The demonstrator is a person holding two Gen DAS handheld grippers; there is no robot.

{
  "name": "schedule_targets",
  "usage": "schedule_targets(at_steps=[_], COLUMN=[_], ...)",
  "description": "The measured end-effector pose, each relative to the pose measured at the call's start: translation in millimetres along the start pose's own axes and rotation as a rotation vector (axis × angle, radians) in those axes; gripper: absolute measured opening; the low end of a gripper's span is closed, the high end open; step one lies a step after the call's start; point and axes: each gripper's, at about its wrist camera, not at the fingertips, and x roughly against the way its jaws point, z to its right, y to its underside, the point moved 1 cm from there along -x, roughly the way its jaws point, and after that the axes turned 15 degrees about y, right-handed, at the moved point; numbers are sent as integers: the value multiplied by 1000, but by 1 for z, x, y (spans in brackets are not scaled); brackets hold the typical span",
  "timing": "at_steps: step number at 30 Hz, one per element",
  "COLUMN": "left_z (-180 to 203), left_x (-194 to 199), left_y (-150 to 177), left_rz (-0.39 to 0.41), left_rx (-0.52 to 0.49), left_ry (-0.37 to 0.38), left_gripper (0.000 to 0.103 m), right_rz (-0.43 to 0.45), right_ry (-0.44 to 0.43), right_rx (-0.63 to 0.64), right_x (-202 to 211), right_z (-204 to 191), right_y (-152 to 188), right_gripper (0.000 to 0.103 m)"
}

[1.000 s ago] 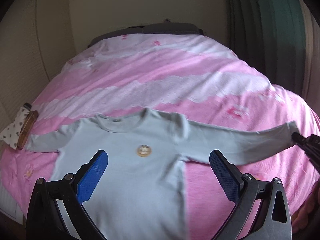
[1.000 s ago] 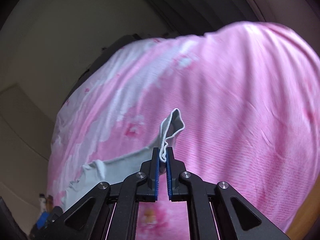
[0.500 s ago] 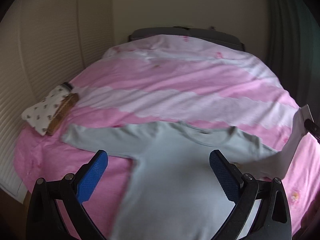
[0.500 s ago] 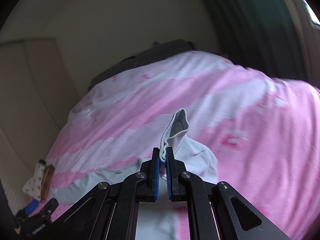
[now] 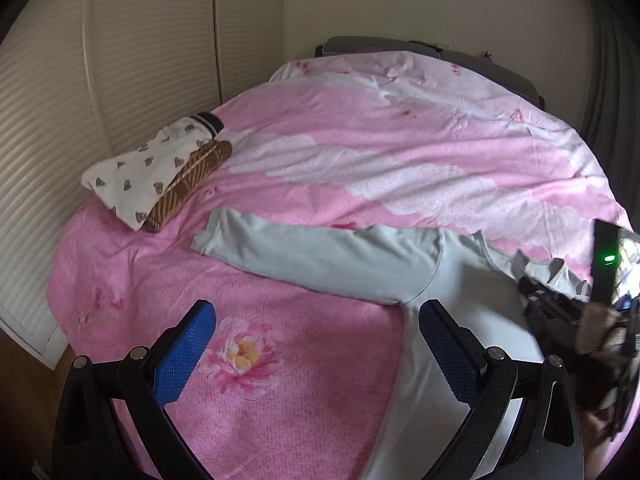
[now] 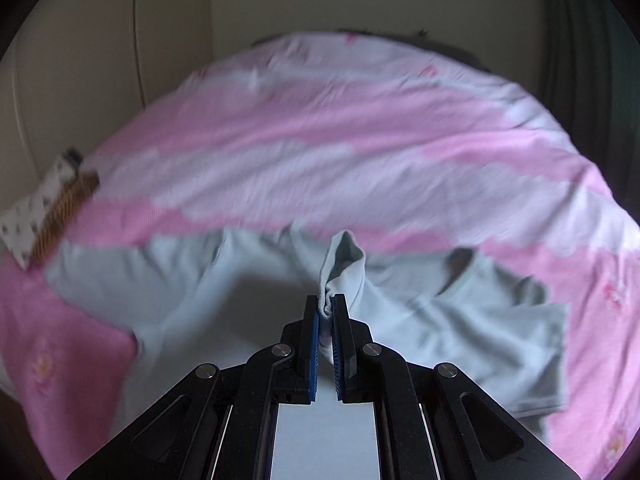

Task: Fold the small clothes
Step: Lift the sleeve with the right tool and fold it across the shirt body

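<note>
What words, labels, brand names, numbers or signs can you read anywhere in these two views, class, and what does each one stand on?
None can be read.
Pale blue shirt: no print or label shows in either view.
White patterned folded garment: only small dark motifs, no letters.
Lit screen at the right edge of the left wrist view: a green light and a glowing picture, too small and cut off to read.
Pink bedspread: flowers only.

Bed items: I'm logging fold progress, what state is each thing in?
Shirt: lying on the bed, one sleeve folded across its body.
Other sleeve: flat, stretched out.
Left tool: open, holding nothing.
Right tool: shut on sleeve cuff.
Folded clothes: stacked.
</note>
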Motion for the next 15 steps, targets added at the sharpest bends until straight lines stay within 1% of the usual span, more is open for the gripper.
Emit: schedule_targets(at_steps=[5,9,12,15], left_z=[-4,-2,-2,-2], left_x=[-8,-9,-10,-10], left_y=[6,8,8,8], left_rz=[-21,-25,-24,-26], left_rx=[3,-5,-9,-7], left_ry=[6,9,6,2], left_gripper=[103,103,103,103], right_rz=[-3,-16,-47,-50], right_ry=[29,32,9,-20], right_rx=[15,16,23,28], right_x=[-9,-16,-24,-24], right_z=[-21,-28,-33,-37], right_y=[4,3,7,12], right_gripper=[7,8,9,11])
